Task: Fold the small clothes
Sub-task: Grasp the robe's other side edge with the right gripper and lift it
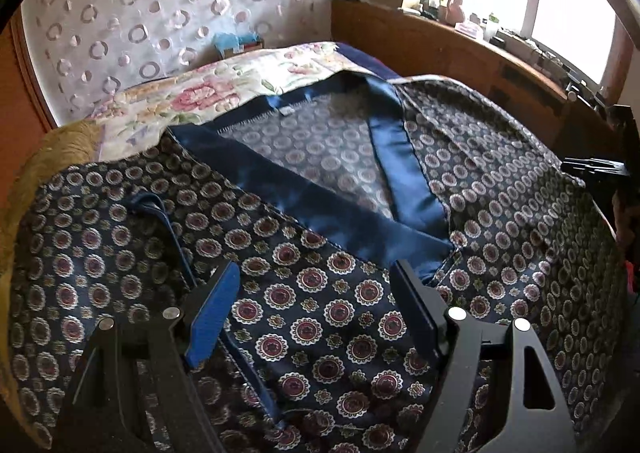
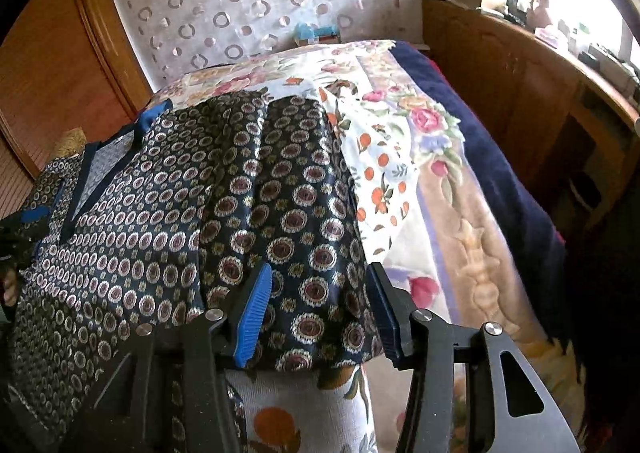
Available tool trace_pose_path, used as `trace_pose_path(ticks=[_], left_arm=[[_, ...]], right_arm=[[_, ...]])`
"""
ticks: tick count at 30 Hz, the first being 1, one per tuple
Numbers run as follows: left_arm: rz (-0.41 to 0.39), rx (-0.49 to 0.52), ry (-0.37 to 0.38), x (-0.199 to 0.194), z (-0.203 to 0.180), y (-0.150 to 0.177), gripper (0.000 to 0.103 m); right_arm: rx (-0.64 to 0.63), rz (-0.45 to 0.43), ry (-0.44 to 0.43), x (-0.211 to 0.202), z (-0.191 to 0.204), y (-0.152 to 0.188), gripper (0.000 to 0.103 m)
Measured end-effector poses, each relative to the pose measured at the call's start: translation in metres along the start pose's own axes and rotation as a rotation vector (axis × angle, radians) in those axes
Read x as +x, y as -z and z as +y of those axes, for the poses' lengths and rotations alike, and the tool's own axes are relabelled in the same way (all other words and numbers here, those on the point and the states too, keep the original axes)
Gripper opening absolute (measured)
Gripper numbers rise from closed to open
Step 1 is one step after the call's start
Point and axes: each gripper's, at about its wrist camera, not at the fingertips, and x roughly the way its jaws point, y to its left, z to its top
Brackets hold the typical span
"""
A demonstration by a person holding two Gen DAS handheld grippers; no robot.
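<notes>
A home bedroom: floral bedspread [image 2: 436, 125], wooden headboard [image 1: 440, 53], cluttered windowsill [image 1: 516, 41], patterned curtain [image 1: 132, 13]

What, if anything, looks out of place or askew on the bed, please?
The robe is not lying flat: one front panel is folded back at the collar, showing the paler lining. A loose blue tie lies across it. An orange-print cloth lies partly under its edge.
</notes>
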Motion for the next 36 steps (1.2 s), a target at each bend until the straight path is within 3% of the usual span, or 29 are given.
trace_pose_path(ticks=[6,10,13,20,29,32,36], left_arm=[[0.034,0.003,-0.017,0.010,-0.001,0.005,0.078],[0.027,0.004,-0.017,0.012,-0.001,0.004,0.080],[0.033,0.006,-0.014,0.013,-0.001,0.004,0.086],[0.037,0.001,-0.020,0.015,0.000,0.004,0.090],[0.037,0.001,-0.020,0.015,0.000,0.003,0.090],[0.037,0.001,-0.019,0.015,0.000,0.003,0.090],[0.037,0.001,-0.020,0.014,0.000,0.004,0.090]], right_arm=[[-0.025,0.006,-0.011,0.006,0.008,-0.016,0.032],[-0.063,0.006,0.040,0.007,0.017,-0.017,0.024],[-0.123,0.003,0.092,0.007,0.026,-0.018,0.004],[-0.185,-0.011,0.081,0.002,0.044,-0.020,0.002],[-0.242,-0.105,-0.078,-0.013,0.098,-0.037,0.002],[-0.261,-0.081,-0.153,-0.001,0.122,-0.032,0.002],[-0.296,-0.013,-0.173,0.023,0.146,-0.018,0.002]])
